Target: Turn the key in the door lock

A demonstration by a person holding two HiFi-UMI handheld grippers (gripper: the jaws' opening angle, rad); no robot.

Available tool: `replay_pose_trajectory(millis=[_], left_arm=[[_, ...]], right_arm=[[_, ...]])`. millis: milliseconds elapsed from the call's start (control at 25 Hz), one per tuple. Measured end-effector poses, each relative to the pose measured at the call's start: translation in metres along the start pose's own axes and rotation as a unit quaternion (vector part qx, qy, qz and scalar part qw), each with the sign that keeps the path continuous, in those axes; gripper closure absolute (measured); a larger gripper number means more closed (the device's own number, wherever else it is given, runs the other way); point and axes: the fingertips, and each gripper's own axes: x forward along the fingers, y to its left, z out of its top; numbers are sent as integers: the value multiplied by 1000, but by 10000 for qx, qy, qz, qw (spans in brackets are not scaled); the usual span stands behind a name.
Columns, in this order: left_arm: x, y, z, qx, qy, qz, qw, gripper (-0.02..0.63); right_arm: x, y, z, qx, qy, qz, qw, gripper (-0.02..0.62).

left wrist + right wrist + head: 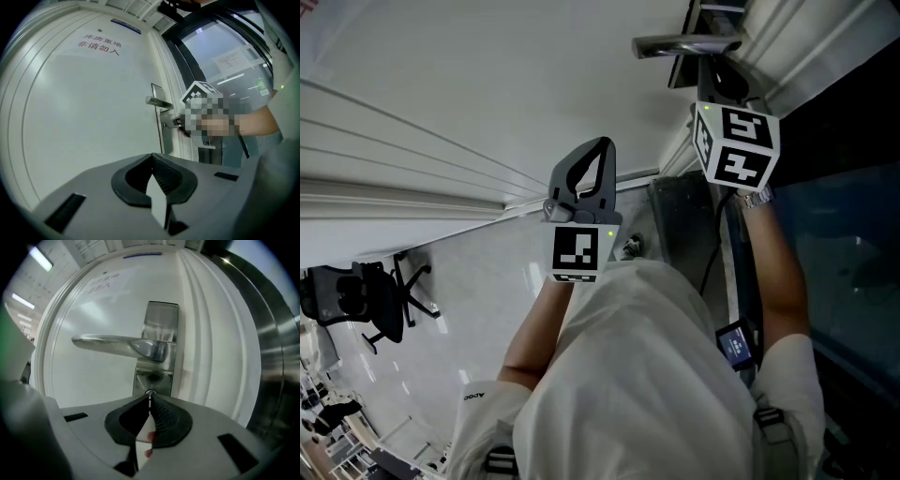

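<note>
The door (93, 310) is a smooth, matte white slab with stepped moulding down its right edge. Red lettering (98, 42) is printed high on it. To the right stands a dark brushed-metal frame (276, 357), and further right is a glass panel (234, 61).

On the door sits a tall, narrow lock plate (160, 317) of polished silver metal. A long, rounded lever handle (108, 344) reaches from it to the left, shiny enough to carry reflections.

The right gripper (150, 397) is level with the foot of this plate. Its ribbed black pads are clenched on the key (149, 394). Only a sliver of the key's silver metal shows at the jaw tips, against the lowest part of the plate. A red piece shows further back between the pads. How far the key goes into the lock cannot be made out.

The left gripper (152, 157) hangs to the left, well clear of the door, with grey moulded jaws pressed together and nothing between them.

Below lies a glossy pale floor (469, 309), with a black office chair (380, 305) on it at the far left.
</note>
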Motion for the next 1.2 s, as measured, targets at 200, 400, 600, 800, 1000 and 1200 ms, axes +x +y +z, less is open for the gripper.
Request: replay_pose_trajectory(millis=[200,400,600,800,1000,1200], left_arm=[[2,-3,1,24,-17,-30,10000,600],[2,-2,2,-1,-11,-4,10000,600],[0,-3,1,7,-5,3,10000,600],[-2,-1,3,7,-33,29,10000,600],[-6,-2,1,13,-29,26,10000,600],[-9,-1,1,16,-13,19,10000,600]], right_arm=[[0,-6,-2,2140,-45,238,9765,583],[0,-10,-4,3628,-127,415,9308,583],[0,-11,-8,4825,-166,577,8738,583],[1,-12,-7,5688,-161,808,8184,581],[0,-7,-10,5073,-70,977,8562,578],[-7,4,-8,3826,-10,1080,9176,483]])
